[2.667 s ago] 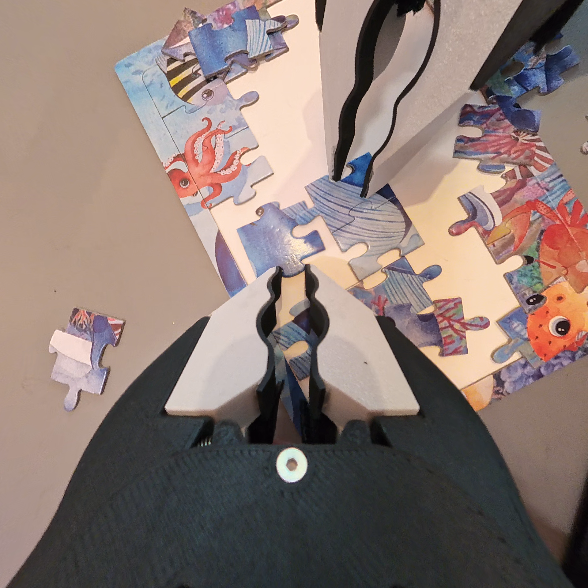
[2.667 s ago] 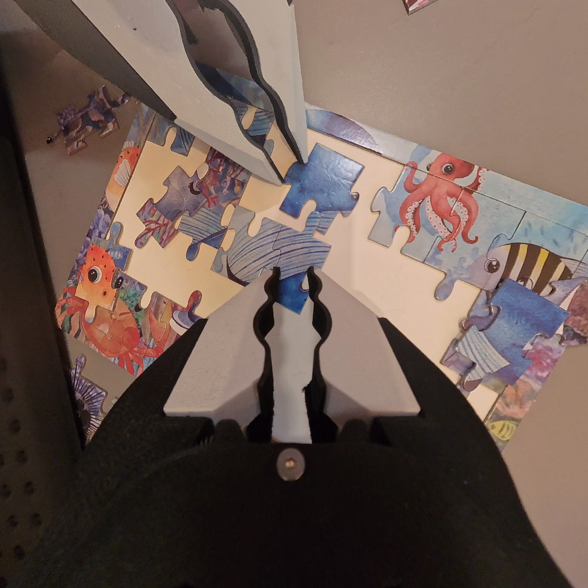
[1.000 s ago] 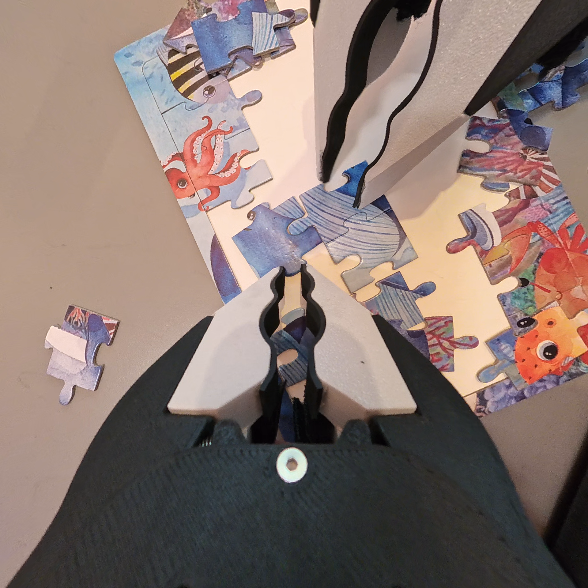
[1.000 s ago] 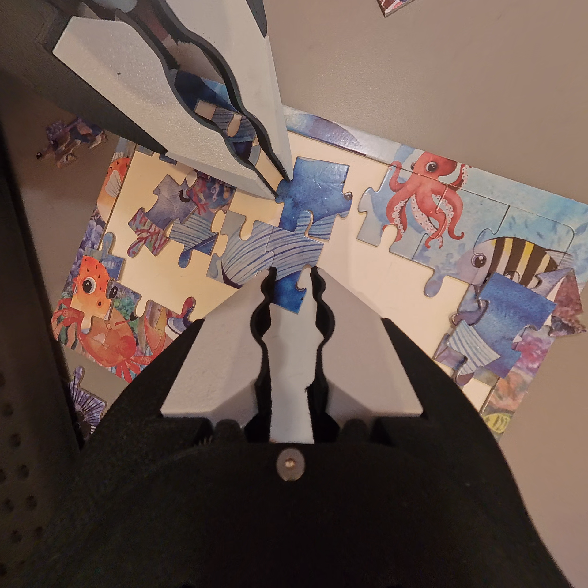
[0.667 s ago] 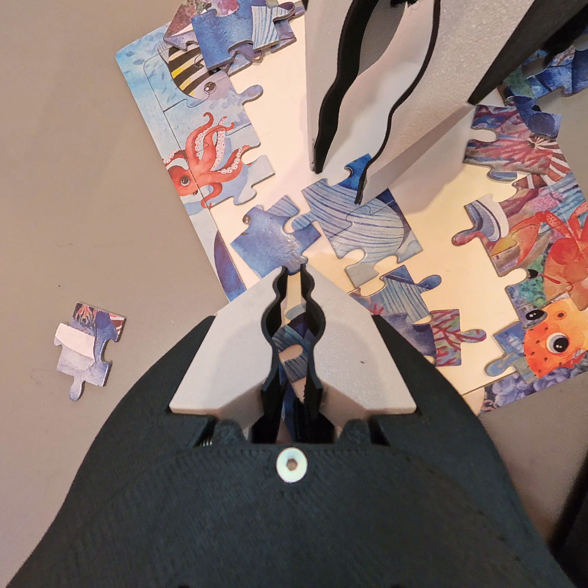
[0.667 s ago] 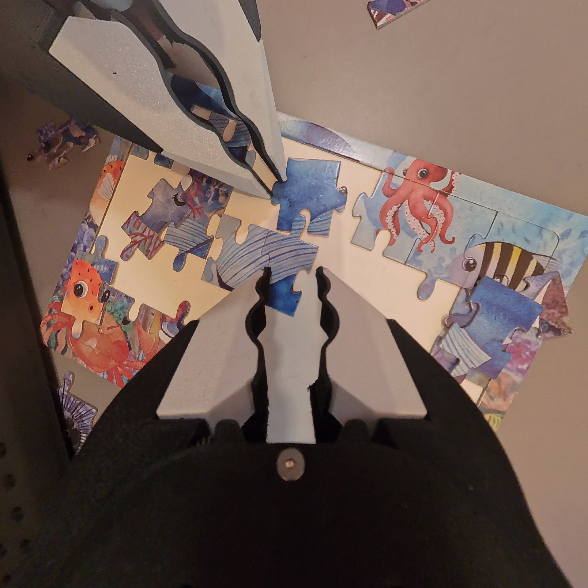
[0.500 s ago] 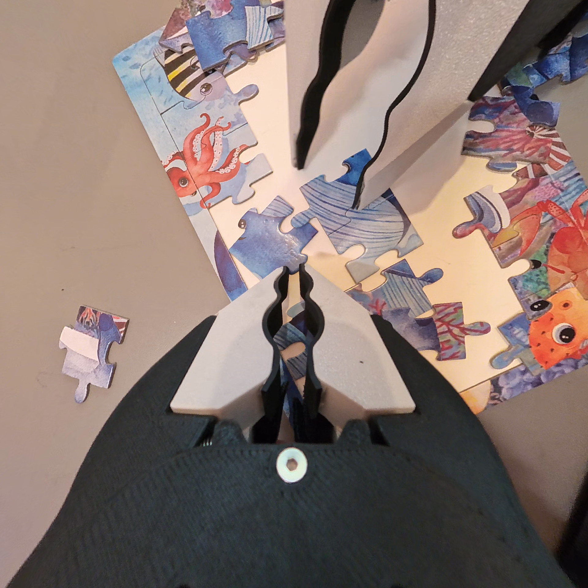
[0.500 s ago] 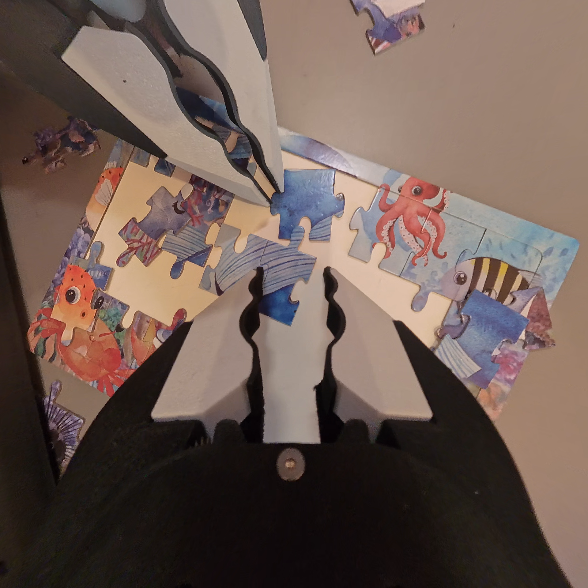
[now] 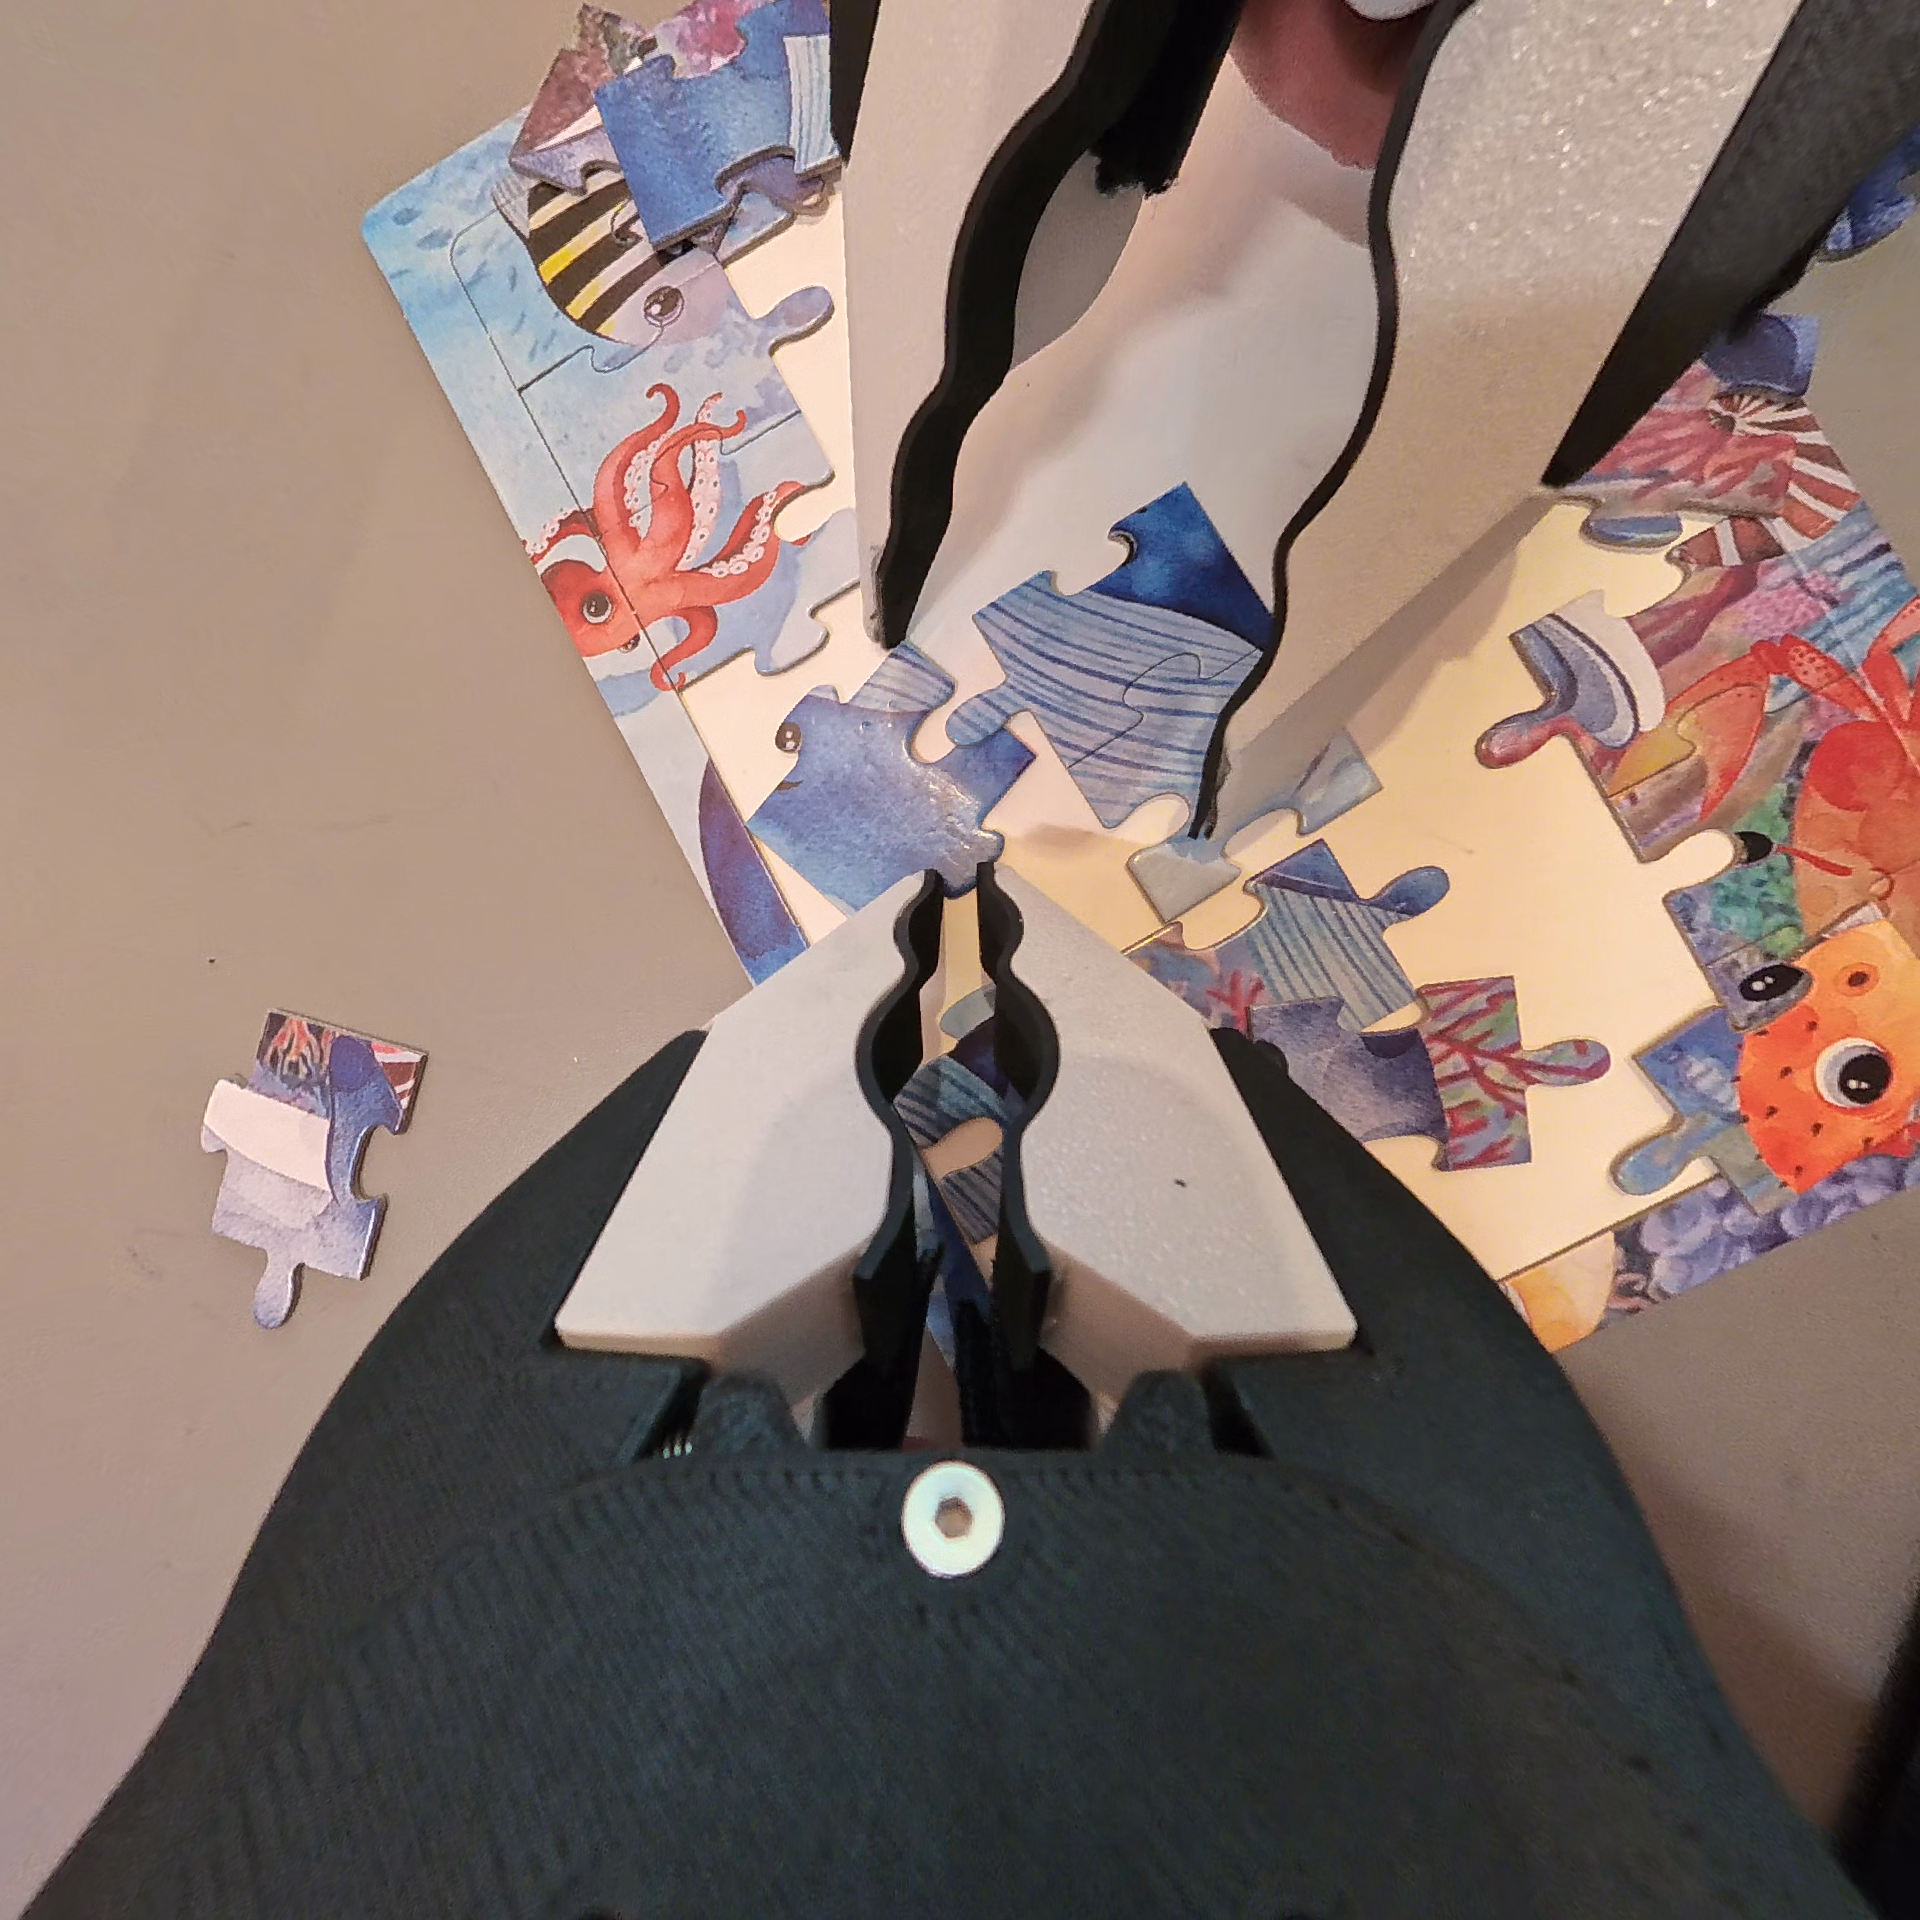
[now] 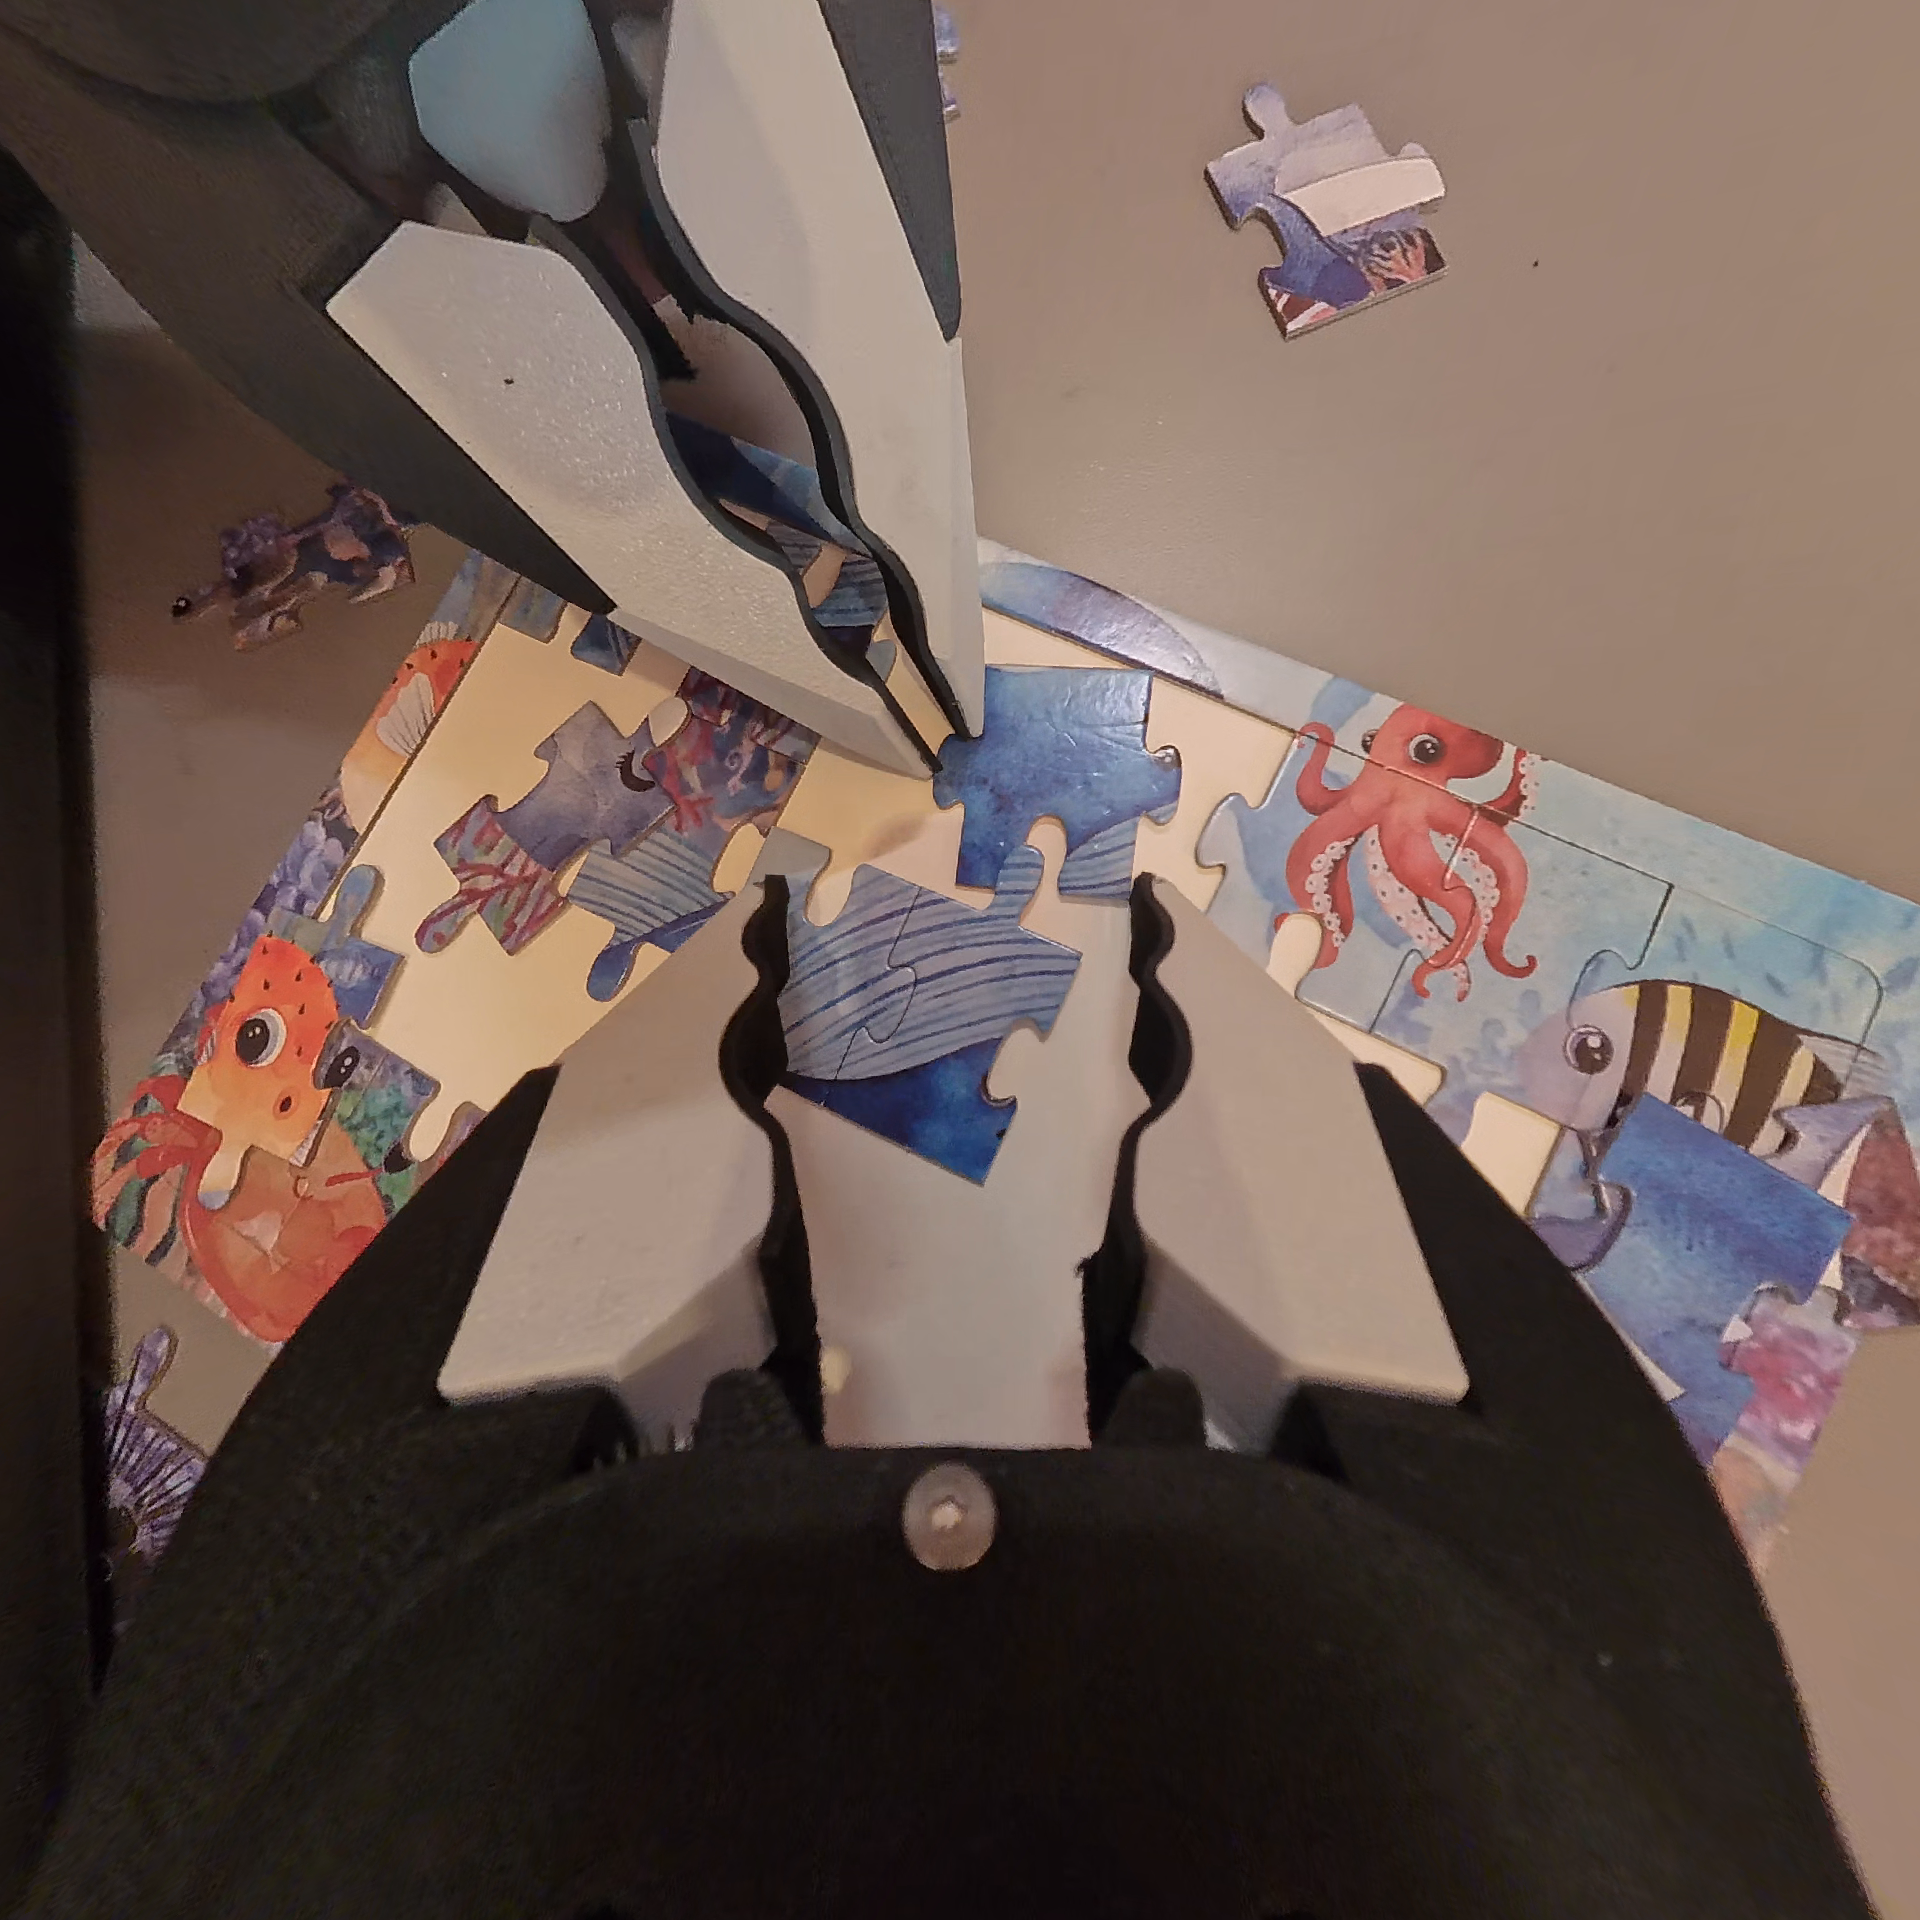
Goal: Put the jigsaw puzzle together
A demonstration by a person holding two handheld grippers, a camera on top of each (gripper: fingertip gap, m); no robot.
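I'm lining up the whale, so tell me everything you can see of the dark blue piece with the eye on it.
The dark blue piece is flat printed card, glossy and slightly creased, with a small eye near one edge and pale striped patches along another. It lies face up on the cream floor of the puzzle tray, close to the octopus pieces. A tab of the striped whale pieces sits in its notch. The left gripper, nearly shut, has its tips at the piece's corner. The right gripper is open, not touching it.
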